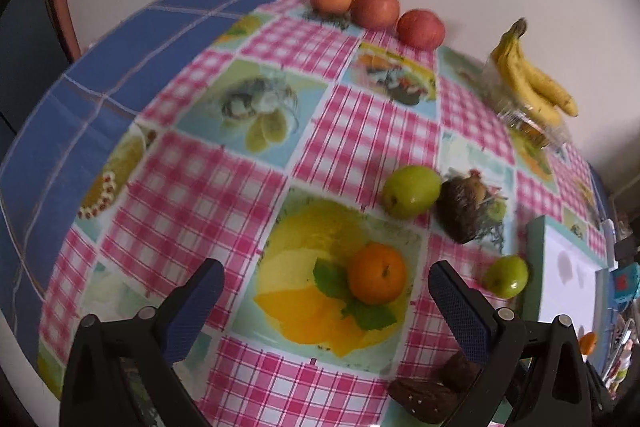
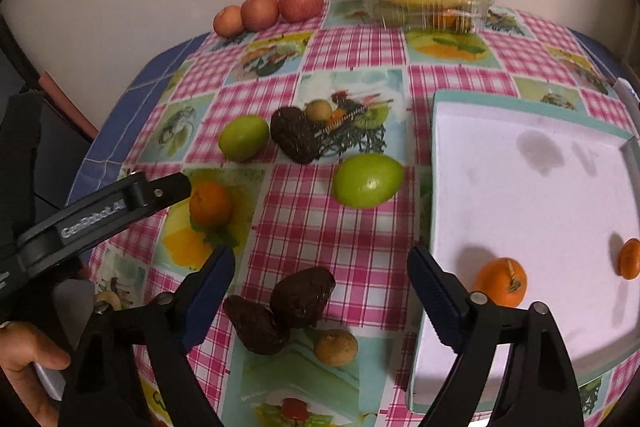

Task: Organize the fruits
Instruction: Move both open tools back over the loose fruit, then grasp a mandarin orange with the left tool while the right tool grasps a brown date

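Counter (image 1: 352,131), checked cloth | left gripper (image 1: 326,301) fingers apart, empty; orange (image 1: 377,279) just ahead between them | right gripper (image 2: 320,287) fingers apart, empty; tray (image 2: 444,187) right of them | step: approaching orange | next: descend, close, carry to tray.

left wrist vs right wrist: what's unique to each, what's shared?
Left wrist only: nothing clearly unique, just a closer look at the orange on the cloth.
Right wrist only: the left gripper from outside, the hand holding it, a small brown fruit, and two oranges inside the white tray.
Both: three red apples, bananas, two green fruits, dark avocados.
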`<control>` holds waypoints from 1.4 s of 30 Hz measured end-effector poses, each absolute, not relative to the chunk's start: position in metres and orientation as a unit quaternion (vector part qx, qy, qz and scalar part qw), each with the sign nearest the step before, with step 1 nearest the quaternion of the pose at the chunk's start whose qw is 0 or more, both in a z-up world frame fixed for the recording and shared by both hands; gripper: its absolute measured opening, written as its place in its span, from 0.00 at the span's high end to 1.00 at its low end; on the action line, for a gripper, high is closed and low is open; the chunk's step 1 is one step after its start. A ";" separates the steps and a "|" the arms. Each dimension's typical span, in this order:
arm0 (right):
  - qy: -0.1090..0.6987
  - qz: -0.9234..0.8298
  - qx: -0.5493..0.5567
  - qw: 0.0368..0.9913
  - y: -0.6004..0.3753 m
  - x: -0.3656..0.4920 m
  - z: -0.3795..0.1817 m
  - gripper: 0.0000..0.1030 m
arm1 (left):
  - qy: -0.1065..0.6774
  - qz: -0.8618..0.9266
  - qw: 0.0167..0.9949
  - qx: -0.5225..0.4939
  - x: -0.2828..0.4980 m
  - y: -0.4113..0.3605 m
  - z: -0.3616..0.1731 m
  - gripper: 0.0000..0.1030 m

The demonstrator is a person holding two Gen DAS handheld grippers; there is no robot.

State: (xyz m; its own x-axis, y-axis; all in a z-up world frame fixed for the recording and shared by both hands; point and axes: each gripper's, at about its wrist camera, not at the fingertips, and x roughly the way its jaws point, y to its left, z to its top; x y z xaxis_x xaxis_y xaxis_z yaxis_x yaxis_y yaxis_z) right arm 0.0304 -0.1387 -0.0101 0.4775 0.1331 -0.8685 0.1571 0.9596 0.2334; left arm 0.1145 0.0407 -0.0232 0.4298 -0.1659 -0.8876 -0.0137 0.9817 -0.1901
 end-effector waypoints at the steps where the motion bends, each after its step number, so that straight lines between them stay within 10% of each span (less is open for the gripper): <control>1: 0.514 -0.006 0.141 0.846 -0.138 0.031 -0.012 0.17 | 0.535 -0.041 0.840 -0.084 0.116 0.041 -0.027 0.00; 17: 0.558 0.012 0.136 0.819 -0.126 0.033 -0.044 0.58 | 0.555 -0.068 0.821 -0.118 0.122 0.029 -0.051 0.25; 25: 0.549 0.005 0.150 0.822 -0.135 0.030 -0.040 0.58 | 0.555 -0.108 0.813 -0.140 0.125 0.021 -0.049 0.60; 42: 0.493 -0.033 0.199 0.846 -0.185 0.018 -0.003 0.58 | 0.540 -0.066 0.816 -0.195 0.120 0.053 -0.032 0.62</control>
